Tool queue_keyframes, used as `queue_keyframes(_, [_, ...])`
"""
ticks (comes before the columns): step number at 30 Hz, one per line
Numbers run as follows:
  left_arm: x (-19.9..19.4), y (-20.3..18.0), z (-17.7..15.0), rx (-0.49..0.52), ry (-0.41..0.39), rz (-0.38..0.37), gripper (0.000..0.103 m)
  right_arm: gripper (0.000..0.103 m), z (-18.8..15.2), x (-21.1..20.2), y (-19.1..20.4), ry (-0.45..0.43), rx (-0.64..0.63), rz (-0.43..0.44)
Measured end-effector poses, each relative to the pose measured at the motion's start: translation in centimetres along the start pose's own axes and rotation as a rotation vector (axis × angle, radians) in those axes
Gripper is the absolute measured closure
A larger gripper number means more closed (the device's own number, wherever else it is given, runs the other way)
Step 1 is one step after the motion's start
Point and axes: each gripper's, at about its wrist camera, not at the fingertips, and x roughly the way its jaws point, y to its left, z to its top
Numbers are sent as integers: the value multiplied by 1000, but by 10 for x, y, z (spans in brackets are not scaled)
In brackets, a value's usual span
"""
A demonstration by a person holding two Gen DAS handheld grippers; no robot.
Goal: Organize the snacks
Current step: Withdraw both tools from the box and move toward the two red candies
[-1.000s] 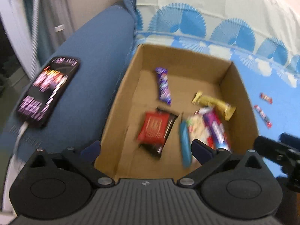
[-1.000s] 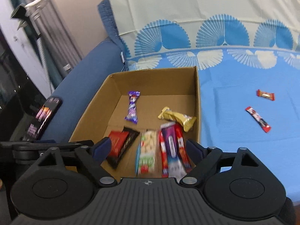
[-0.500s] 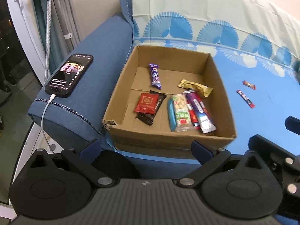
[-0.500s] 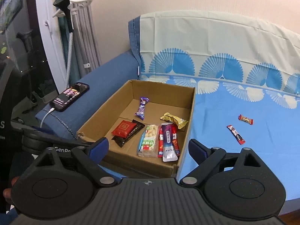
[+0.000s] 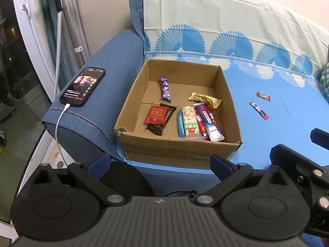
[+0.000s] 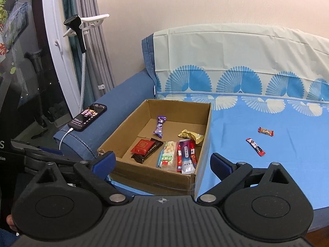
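Note:
An open cardboard box (image 5: 181, 150) (image 6: 206, 123) sits on the blue sofa seat and holds several snacks: a purple bar (image 5: 165, 89), a gold bar (image 5: 204, 99), a red packet (image 5: 157, 114) and a row of packets (image 5: 198, 122). Two small red snacks lie loose on the blue sheet to its right, a long one (image 5: 259, 110) (image 6: 255, 146) and a short one (image 5: 263, 96) (image 6: 265, 131). My left gripper (image 5: 159, 161) is open and empty, in front of and below the box. My right gripper (image 6: 163, 160) is open and empty, also pulled back in front of the box.
A phone (image 5: 83, 86) on a white charging cable lies on the blue armrest left of the box. A garment steamer (image 6: 79, 30) and curtains stand at the far left by a window. The sofa back carries a pale fan-pattern cover (image 6: 236, 65).
Both grippers have pulled back and up from close over the box, so the whole box, armrest and sofa now show. Both stayed open and empty.

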Motion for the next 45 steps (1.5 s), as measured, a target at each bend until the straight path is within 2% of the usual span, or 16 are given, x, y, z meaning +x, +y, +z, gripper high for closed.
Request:
queue_keyframes(11, [-8, -1, -1, 8, -18, 1, 0, 3, -1, -6, -3, -12, 13, -1])
queue_keyframes(21, [0, 0, 1, 10, 2, 4, 0, 2, 1, -1, -5, 9, 12, 4])
queue_keyframes(28, [9, -18, 10, 78, 18, 25, 0, 2, 5, 2, -26, -31, 74, -42])
queue_keyframes(33, [22, -51, 31, 130, 21, 5, 0, 2, 1, 2, -70, -67, 143, -155])
queue_keyframes(37, [39, -95, 58, 165, 36, -62, 0, 2, -3, 3, -122, -69, 222, -266])
queue_keyframes(40, [65, -136, 80, 165, 92, -136, 0, 2, -10, 4, -163, -63, 280, -345])
queue_keyframes(45, [142, -217, 115, 112, 223, -220, 0, 2, -23, 14, -230, -44, 350, -467])
